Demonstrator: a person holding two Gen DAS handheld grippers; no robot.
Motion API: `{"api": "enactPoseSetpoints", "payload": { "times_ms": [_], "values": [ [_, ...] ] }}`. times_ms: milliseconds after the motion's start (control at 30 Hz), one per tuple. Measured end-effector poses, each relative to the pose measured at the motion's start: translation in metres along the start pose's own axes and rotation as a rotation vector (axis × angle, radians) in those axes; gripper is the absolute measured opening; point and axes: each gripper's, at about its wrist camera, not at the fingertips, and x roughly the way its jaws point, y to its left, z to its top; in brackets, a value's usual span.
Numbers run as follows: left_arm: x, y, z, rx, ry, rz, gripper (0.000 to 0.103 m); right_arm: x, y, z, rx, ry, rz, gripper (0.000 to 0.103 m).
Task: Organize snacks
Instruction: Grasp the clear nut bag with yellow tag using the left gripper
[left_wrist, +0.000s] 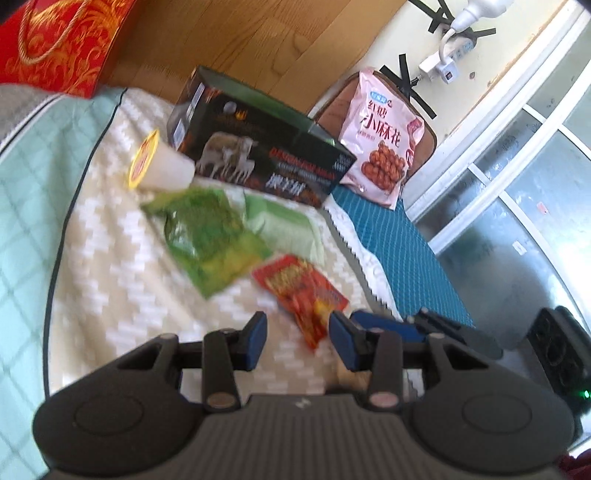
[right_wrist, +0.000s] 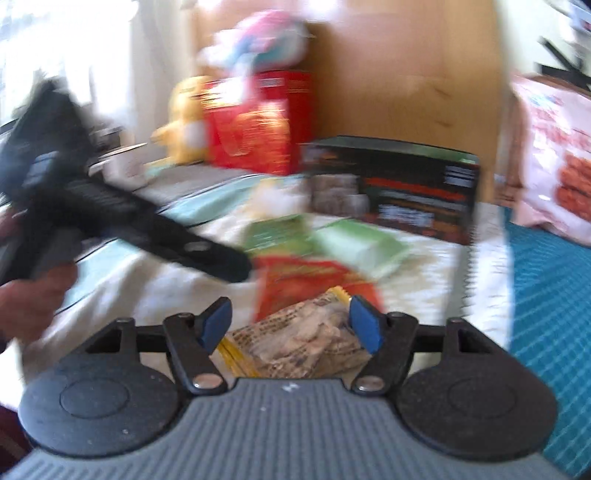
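Note:
Snacks lie on a cream patterned blanket (left_wrist: 122, 280). A red packet (left_wrist: 301, 291) lies just ahead of my open, empty left gripper (left_wrist: 297, 341). Beyond it are a dark green packet (left_wrist: 210, 236), a pale green packet (left_wrist: 286, 229), a white cup with a yellow lid (left_wrist: 162, 166), a black box (left_wrist: 258, 147) and a pink bag (left_wrist: 380, 136). My right gripper (right_wrist: 291, 325) is open over a beige packet with a yellow edge (right_wrist: 299, 339), which lies between its jaws without being gripped. The red packet (right_wrist: 295, 280) and the black box (right_wrist: 399, 184) show beyond it. This view is blurred.
A red gift bag (left_wrist: 62, 40) stands at the back left by a wooden headboard (left_wrist: 240, 40). A blue mat (left_wrist: 402, 258) runs along the blanket's right side. A glass door (left_wrist: 517, 206) and a power strip (left_wrist: 447, 62) are at right. The left gripper's body (right_wrist: 110, 218) crosses the right wrist view.

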Motion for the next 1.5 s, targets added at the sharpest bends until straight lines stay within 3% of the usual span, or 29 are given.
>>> {"api": "enactPoseSetpoints", "payload": {
  "times_ms": [67, 133, 233, 433, 600, 667, 800, 833, 867, 933, 1033, 1167, 1400, 1433, 1467, 1500],
  "values": [
    [-0.006, 0.0, -0.006, -0.008, -0.003, -0.002, 0.038, -0.003, 0.009, 0.001, -0.012, 0.003, 0.068, 0.073],
    [-0.015, 0.001, -0.01, -0.018, -0.015, -0.008, 0.038, -0.009, 0.011, 0.005, -0.011, -0.026, 0.064, 0.074],
    [-0.028, 0.003, -0.015, -0.039, -0.025, -0.03, 0.039, -0.02, 0.004, 0.007, 0.018, -0.048, 0.03, 0.084],
    [-0.026, -0.007, -0.018, -0.025, -0.008, -0.058, 0.04, -0.028, 0.003, -0.011, 0.072, 0.022, 0.039, 0.084],
    [0.0, -0.024, -0.01, 0.038, 0.03, -0.062, 0.045, -0.026, 0.025, -0.025, 0.032, 0.064, 0.066, 0.082],
    [0.01, -0.029, -0.011, 0.057, 0.061, -0.055, 0.037, -0.026, 0.029, -0.025, -0.008, 0.075, 0.03, 0.075],
    [0.009, -0.031, -0.018, 0.066, 0.072, -0.054, 0.021, -0.037, 0.017, -0.024, -0.065, 0.052, -0.112, 0.079],
    [0.008, -0.031, -0.019, 0.055, 0.089, -0.067, 0.018, -0.039, 0.013, -0.023, -0.084, 0.035, -0.197, 0.078],
    [0.005, -0.03, -0.023, 0.045, 0.097, -0.079, 0.018, -0.04, 0.008, -0.022, -0.102, 0.027, -0.293, 0.079],
    [-0.002, -0.03, -0.029, 0.049, 0.093, -0.087, 0.019, -0.046, -0.005, -0.02, -0.064, 0.007, -0.352, 0.078],
    [-0.014, -0.032, -0.028, 0.053, 0.061, -0.071, 0.031, -0.057, -0.018, -0.018, 0.023, -0.037, -0.269, 0.078],
    [-0.016, -0.034, -0.014, 0.032, 0.033, -0.077, 0.045, -0.047, -0.007, -0.019, -0.02, -0.021, -0.24, 0.077],
    [0.021, -0.044, -0.013, 0.044, 0.113, -0.044, 0.046, -0.028, -0.005, -0.017, -0.071, 0.032, -0.227, 0.077],
    [0.026, -0.044, -0.015, 0.042, 0.122, -0.044, 0.043, -0.025, -0.009, -0.018, -0.059, 0.049, -0.218, 0.074],
    [0.027, -0.045, -0.016, 0.048, 0.11, -0.041, 0.042, -0.021, -0.013, -0.019, -0.042, 0.065, -0.186, 0.061],
    [0.028, -0.047, -0.017, 0.06, 0.107, -0.03, 0.041, -0.021, -0.014, -0.02, -0.027, 0.06, -0.168, 0.059]
  ]
}}
